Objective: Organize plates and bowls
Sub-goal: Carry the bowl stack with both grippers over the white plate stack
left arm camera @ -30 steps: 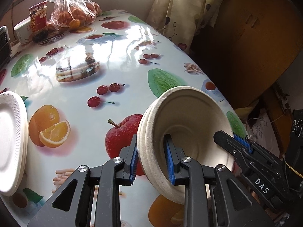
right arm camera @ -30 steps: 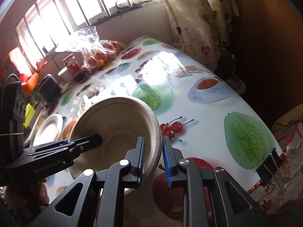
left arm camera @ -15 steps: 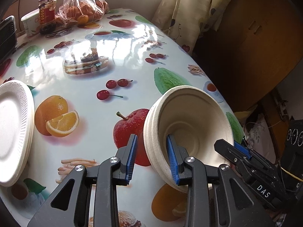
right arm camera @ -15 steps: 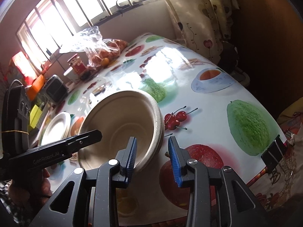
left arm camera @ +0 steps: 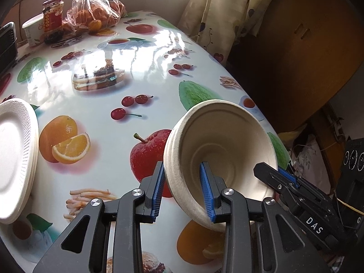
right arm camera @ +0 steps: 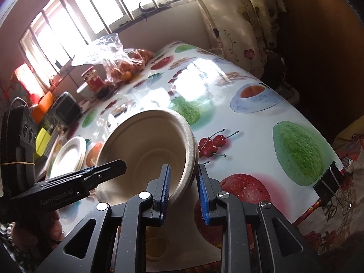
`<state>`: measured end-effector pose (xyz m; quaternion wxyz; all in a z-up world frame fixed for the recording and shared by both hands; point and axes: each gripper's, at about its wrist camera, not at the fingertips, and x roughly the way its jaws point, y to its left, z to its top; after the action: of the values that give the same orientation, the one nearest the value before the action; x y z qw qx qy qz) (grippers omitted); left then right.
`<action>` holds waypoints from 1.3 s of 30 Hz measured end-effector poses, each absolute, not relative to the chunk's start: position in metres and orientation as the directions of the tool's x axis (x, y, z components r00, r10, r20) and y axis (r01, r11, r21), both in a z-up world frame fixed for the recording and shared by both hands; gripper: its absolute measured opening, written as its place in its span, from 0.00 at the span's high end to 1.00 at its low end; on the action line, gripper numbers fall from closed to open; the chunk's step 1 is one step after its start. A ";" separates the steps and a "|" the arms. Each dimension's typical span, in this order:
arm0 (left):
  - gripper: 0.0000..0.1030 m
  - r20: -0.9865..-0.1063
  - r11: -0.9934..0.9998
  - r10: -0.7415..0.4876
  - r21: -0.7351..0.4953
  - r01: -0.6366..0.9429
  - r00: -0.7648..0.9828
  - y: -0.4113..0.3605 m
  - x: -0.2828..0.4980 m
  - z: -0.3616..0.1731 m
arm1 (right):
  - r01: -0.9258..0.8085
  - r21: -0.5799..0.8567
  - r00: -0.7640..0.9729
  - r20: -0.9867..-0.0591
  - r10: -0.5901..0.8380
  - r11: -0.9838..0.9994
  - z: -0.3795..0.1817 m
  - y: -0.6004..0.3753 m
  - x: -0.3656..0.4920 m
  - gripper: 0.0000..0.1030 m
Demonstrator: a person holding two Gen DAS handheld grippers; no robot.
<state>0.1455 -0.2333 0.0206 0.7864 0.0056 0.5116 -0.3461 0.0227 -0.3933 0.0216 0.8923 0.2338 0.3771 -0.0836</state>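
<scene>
One stack of beige bowls (left arm camera: 218, 150), at least two nested by the ridged rims, stands tilted on edge over the fruit-printed surface (left arm camera: 95, 104); one stack of white plates (left arm camera: 16, 157) lies at the surface's left edge, well apart. The left tongs (left arm camera: 182, 188) are spread, straddling the stack's left rim, one finger outside and one inside the bowl. The right tongs (right arm camera: 183, 187) are likewise spread, straddling the right rim. Whether either pad touches the rim cannot be told
</scene>
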 end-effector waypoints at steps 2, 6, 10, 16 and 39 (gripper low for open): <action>0.69 -0.809 0.762 -0.537 -0.344 0.549 0.239 -0.233 0.145 0.021 | 0.322 0.353 0.704 -0.709 0.027 0.879 0.024 -0.393 0.023 0.78; 0.69 -0.809 0.766 -0.533 -0.336 0.548 0.248 -0.231 0.145 0.023 | 0.318 0.352 0.706 -0.707 0.027 0.881 0.026 -0.393 0.024 0.78; 0.69 -0.810 0.771 -0.527 -0.330 0.544 0.256 -0.228 0.144 0.026 | 0.311 0.349 0.709 -0.705 0.029 0.884 0.027 -0.390 0.026 0.78; 0.69 -0.807 0.780 -0.524 -0.325 0.536 0.273 -0.223 0.145 0.031 | 0.293 0.342 0.713 -0.700 0.034 0.893 0.033 -0.385 0.031 0.78; 0.69 -0.799 0.840 -0.482 -0.305 0.448 0.360 -0.174 0.160 0.042 | 0.172 0.324 0.715 -0.690 0.108 0.930 0.046 -0.347 0.074 0.78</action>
<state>0.1604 -0.1745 0.0425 0.8246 -0.0174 0.4902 -0.2820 0.0736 -0.3468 0.0463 0.9073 0.1858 0.3768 -0.0176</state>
